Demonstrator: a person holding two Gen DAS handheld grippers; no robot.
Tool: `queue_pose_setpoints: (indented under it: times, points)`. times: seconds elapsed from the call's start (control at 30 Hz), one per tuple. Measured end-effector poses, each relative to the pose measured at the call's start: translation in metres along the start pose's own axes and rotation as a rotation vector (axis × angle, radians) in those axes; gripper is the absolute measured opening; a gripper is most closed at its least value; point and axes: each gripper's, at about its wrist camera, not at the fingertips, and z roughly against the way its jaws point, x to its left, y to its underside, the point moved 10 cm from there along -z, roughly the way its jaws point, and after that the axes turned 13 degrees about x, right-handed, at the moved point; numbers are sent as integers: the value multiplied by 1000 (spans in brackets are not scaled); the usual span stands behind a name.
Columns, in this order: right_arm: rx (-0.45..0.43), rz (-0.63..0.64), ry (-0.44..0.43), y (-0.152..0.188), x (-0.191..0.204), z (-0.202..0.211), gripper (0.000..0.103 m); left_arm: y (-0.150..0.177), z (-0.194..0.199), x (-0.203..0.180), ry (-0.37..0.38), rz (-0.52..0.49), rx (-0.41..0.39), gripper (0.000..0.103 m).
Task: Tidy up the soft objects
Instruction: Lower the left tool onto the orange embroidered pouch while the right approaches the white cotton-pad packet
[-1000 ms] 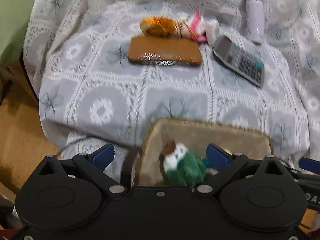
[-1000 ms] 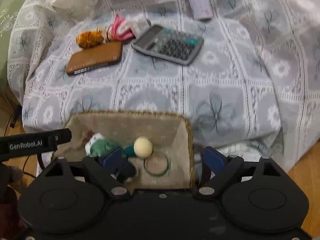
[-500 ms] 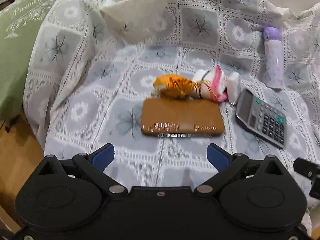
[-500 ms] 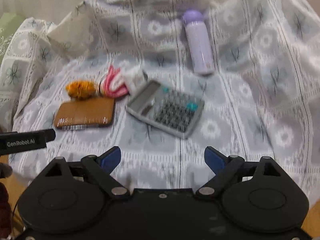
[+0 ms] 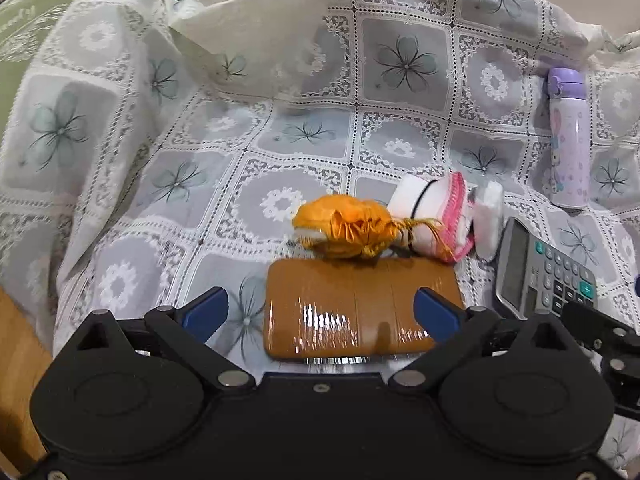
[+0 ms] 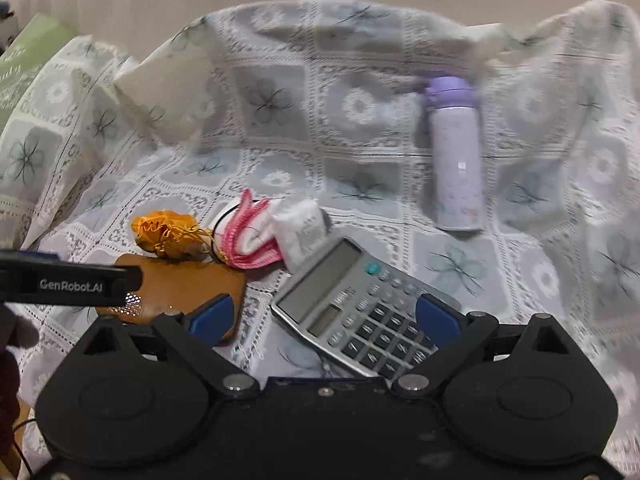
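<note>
Orange pouch (image 5: 346,232) on the lace cloth (image 5: 280,148), touching the brown wallet (image 5: 360,312), beyond the left gripper (image 5: 320,310) jaws, spread empty, right gripper (image 6: 322,318) jaws opening over the calculator (image 6: 364,312)

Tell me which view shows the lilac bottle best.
The left wrist view: the lilac bottle is sharp there, its printed pattern readable, though near the edge. The right wrist view shows it larger and more central, but motion-blurred.
</note>
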Motion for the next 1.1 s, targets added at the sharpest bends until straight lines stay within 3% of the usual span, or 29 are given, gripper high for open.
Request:
queue_pose_setpoints:
  times: [0.33,0.67,0.77,1.1]
  points:
    - [20,90,29,-42,3,-56,78,-30,-37,8,9,-1,35,95]
    - [25,169,34,-61,8,-96,72,-49,-65,0,24,-36,62,95]
    - [22,190,26,-67,11,-105,65,-58,-70,0,23,-32,59,95]
    - [62,114,-61,-83,9,-130,55,-86,-80,3,26,-15,49,95]
